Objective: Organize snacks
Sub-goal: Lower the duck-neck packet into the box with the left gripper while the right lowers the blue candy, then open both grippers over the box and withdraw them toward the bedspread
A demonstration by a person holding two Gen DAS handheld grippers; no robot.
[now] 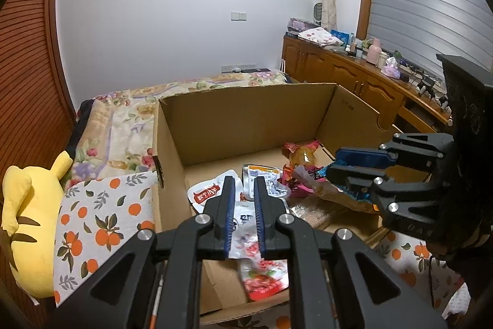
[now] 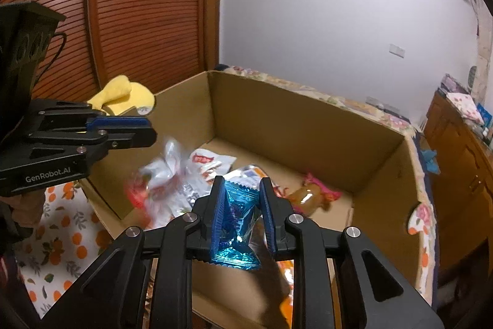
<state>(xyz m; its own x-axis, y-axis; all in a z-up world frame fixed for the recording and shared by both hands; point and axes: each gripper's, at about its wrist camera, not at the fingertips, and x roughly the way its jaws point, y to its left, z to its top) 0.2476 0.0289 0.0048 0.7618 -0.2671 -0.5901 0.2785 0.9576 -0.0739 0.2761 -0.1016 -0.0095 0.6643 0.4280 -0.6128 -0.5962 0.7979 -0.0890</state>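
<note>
A large open cardboard box [image 1: 246, 125] sits on a bed [image 1: 129, 113] with a floral cover. An orange-print cloth [image 1: 101, 221] lies along the box's near and left sides, and a yellow plush toy [image 1: 27, 221] is just left of that. A slatted wooden door [image 2: 148, 5] stands far left and a cluttered wooden cabinet [image 1: 339, 70] runs along the right. Snacks are scattered on the box floor: a white packet with a red label [image 1: 209, 191] left of centre and an amber packet with pink ends [image 2: 308, 196] towards the far right. The far half of the floor is bare, and the tall walls close in all round. The left gripper [image 1: 245, 179] hangs over the near left part of the box with its jaws a narrow slit apart, gripping nothing. A white-and-red packet [image 2: 160, 174], blurred, is just below its tips and over the other packets. The right gripper [image 2: 242, 184] is over the near right part, its jaws clamped on a crumpled blue foil packet [image 2: 237, 221], which sticks out past the pads at both ends. The two grippers sit side by side with the packet pile between them, both inside the line of the box's near wall and above its rim.
</note>
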